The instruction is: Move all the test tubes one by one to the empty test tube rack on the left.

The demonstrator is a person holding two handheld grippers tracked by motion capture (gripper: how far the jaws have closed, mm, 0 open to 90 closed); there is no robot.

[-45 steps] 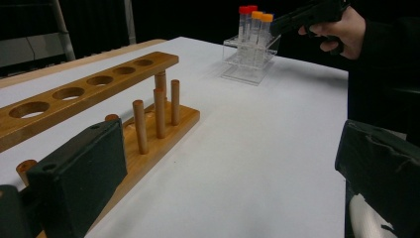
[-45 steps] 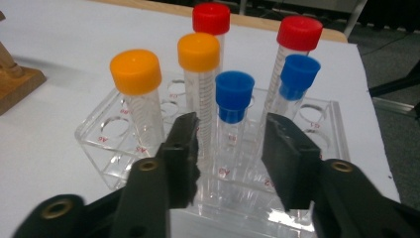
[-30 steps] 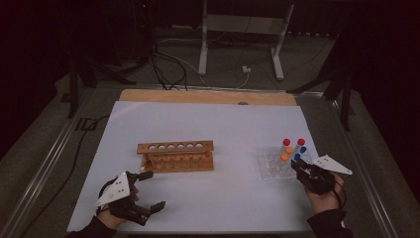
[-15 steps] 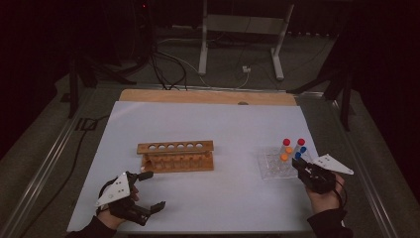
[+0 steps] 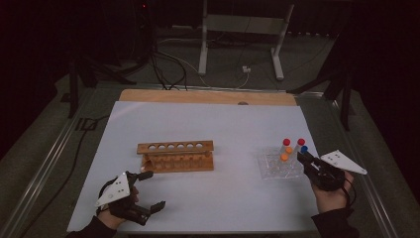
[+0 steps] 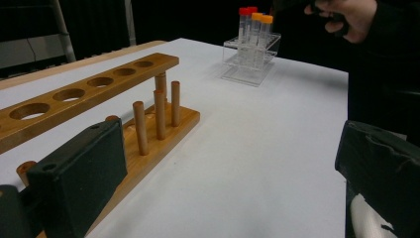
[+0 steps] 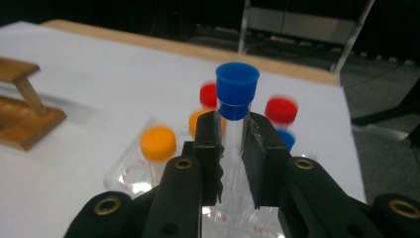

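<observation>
From above, the right gripper [image 5: 303, 157] meets the clear rack [image 5: 278, 167] of capped tubes at the white desk [image 5: 233, 129]'s right side; the left gripper [image 5: 148, 191] rests, fingers spread wide and empty, near the wooden rack [image 5: 176, 155]. The left gripper view shows the wooden rack [image 6: 99, 94] alongside. In the right gripper view, fingers [image 7: 210, 144] clamp a blue-capped tube [image 7: 236, 99] above the rack

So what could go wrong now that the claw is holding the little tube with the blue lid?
The right claw pinches the blue-capped tube just under its cap, so the smooth tube might slip or tilt. The other capped tubes stand close around it in the clear rack, so it might bump them. The holes in the wooden rack look snug, so a tilted tube could catch.
</observation>
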